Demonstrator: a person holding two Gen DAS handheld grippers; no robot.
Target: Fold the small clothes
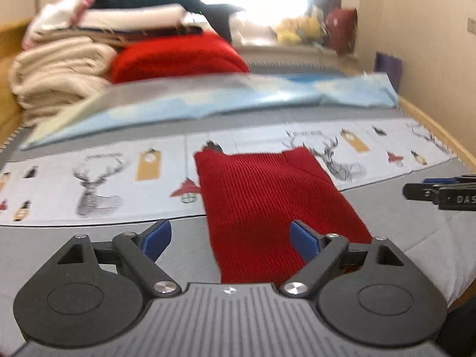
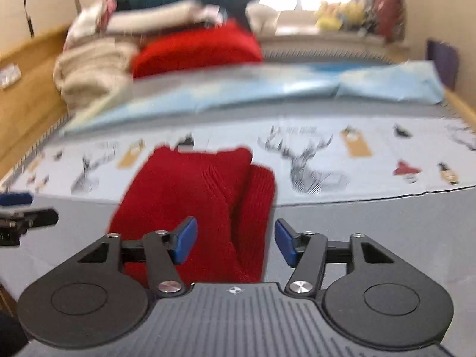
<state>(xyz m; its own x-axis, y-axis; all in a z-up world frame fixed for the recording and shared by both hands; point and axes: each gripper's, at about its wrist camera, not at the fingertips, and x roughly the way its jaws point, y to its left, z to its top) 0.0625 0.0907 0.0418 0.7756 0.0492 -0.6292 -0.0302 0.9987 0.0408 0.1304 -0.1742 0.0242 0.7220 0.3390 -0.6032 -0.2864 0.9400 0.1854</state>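
Near end of red knit garment (image 1: pixel 267 202) hidden behind left gripper (image 1: pixel 230 238) body. Right gripper (image 1: pixel 440 193) cut off by the frame edge. Clothes pile (image 1: pixel 89 44) and windowsill items (image 1: pixel 300 29) motion-blurred, unidentifiable; window blown out.

Open grey bed (image 1: pixel 98 232) around red knit (image 1: pixel 267 196), laundry pile (image 1: pixel 74 59) blocking far-left (stacked high)

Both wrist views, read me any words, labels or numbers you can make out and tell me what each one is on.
"DAS", cut off by the picture's edge: on the right gripper.
Dark lettering above a deer head on the printed cloth: too blurred to read.
Tan tags printed on that cloth: no legible text.
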